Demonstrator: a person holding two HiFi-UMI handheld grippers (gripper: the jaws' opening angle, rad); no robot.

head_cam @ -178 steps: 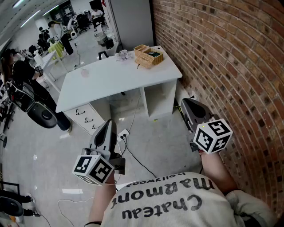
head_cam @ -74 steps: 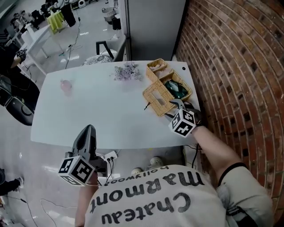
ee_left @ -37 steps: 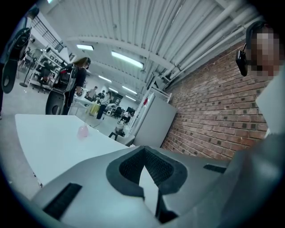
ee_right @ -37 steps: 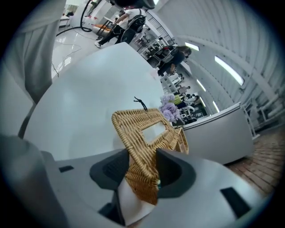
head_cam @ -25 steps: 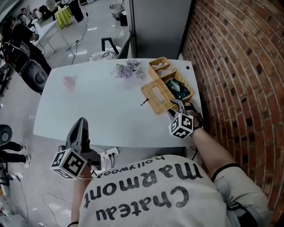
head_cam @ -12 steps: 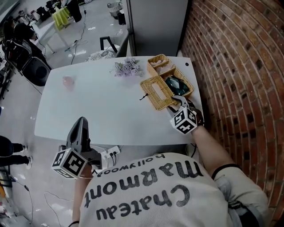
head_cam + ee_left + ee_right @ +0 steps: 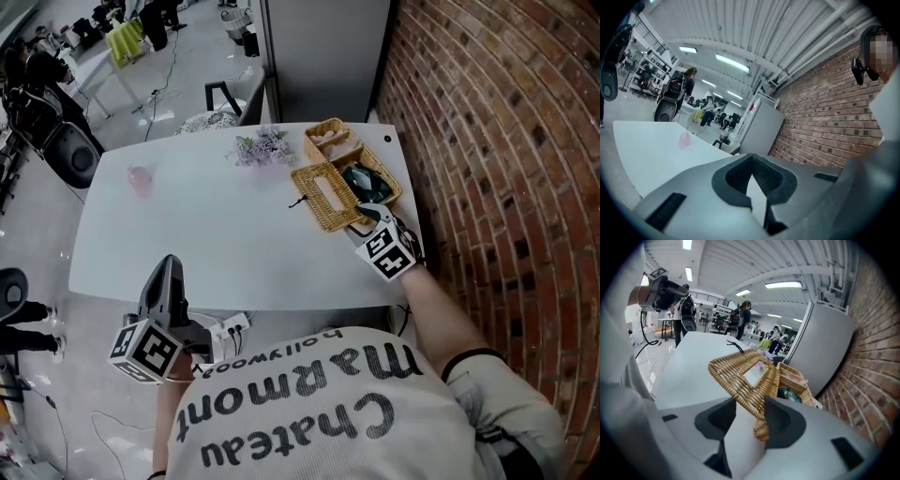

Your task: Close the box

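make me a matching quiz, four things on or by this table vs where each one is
1 wicker lid
2 purple flowers
3 pink object
4 left gripper

a at the table's near edge, jaws together, empty
b alone on the table's left part in the head view
c gripped by the right gripper, tilted up
d just left of the box in the head view

Pairs: 1-c, 2-d, 3-b, 4-a

The box (image 7: 793,377) and lid (image 7: 330,217) are rough woven wicker, the table (image 7: 206,234) smooth glossy white, the right brick wall (image 7: 497,141) rough, matt.
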